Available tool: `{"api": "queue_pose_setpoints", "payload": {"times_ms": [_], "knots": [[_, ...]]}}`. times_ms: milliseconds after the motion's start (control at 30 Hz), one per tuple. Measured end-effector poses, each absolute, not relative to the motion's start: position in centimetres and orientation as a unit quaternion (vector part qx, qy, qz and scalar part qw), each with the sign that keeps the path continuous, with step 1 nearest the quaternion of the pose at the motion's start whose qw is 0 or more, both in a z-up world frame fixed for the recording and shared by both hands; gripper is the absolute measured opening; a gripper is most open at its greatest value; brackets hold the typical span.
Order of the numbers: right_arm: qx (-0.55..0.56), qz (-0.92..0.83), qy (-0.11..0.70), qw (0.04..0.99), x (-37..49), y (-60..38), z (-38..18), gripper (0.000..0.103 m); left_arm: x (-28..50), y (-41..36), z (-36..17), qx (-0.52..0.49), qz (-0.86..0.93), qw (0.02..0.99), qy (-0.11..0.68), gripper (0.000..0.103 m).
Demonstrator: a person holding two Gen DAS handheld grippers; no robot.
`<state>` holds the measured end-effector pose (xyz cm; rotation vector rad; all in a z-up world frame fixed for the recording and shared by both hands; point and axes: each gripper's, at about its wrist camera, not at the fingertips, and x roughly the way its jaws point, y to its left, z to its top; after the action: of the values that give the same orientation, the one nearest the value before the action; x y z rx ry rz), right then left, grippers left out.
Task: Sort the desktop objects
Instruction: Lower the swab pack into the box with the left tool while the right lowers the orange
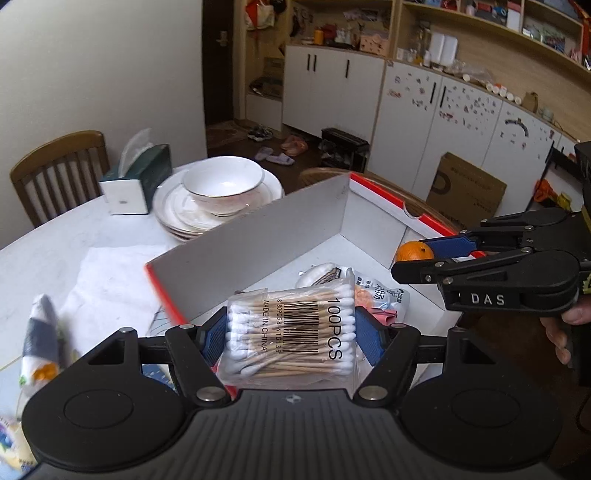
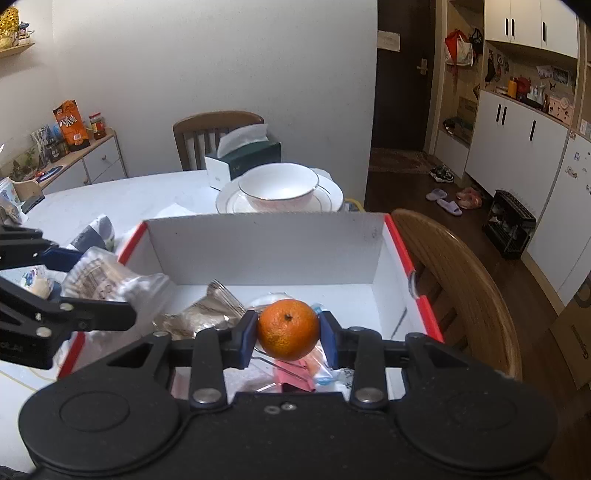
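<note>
My left hand-held gripper [image 1: 291,332] is clamped on a clear pack of cotton swabs [image 1: 291,328], blue pads pressing both ends, held over the near corner of the open box [image 1: 258,236]. My right hand-held gripper [image 2: 288,334] has its pads squeezed onto an orange [image 2: 288,329], hanging above the box floor. Down in that white box with the red rim lie a few packets [image 2: 207,314], crinkled and clear, plus something pink under the orange that I can't make out properly.

Moving outward: the box sits on a white bench [image 1: 55,251]. Behind it, a white bowl [image 2: 279,186] rests on stacked plates [image 2: 328,195], and just behind those stands a dark green tissue box [image 2: 243,158] with a tissue poking up. To the left on the bench there's a white cloth [image 1: 107,280] and a blurred wrapped item [image 1: 40,339].

A wooden chair [image 2: 218,125] stands at the far side, another [image 2: 461,280] curves round to the right of the box. Beyond, dark wood floor with slippers [image 2: 443,201], white cabinets [image 1: 436,122], cluttered shelves [image 1: 498,22], and a dark door [image 2: 402,74].
</note>
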<state>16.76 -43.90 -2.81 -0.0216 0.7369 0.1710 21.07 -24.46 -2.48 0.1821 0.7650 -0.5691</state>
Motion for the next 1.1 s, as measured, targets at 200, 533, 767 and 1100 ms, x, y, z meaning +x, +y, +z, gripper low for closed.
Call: {"api": "queue_pose_setpoints", "payload": {"times_ms": [200,533,767,1100], "knots": [[-0.016,0.083,0.372,0.925,17.4,-44.8,-3.7,0.035,23.5,-26.6,-3.8,0.108,-0.274,0.877,0.380,0.070],[-0.044,0.104,0.403,0.908,20.6,-45.5,-5.0,0.035,26.3,-28.2,-6.3,0.144,-0.258,0.863,0.409,0.070],[-0.056,0.113,0.440,0.889,23.2,-45.7,-6.2,0.035,27.3,-28.2,-7.3,0.148,-0.253,0.854,0.429,0.070],[-0.081,0.123,0.480,0.865,25.7,-44.9,-7.3,0.035,27.9,-29.0,-7.9,0.169,-0.258,0.841,0.443,0.070]]}}
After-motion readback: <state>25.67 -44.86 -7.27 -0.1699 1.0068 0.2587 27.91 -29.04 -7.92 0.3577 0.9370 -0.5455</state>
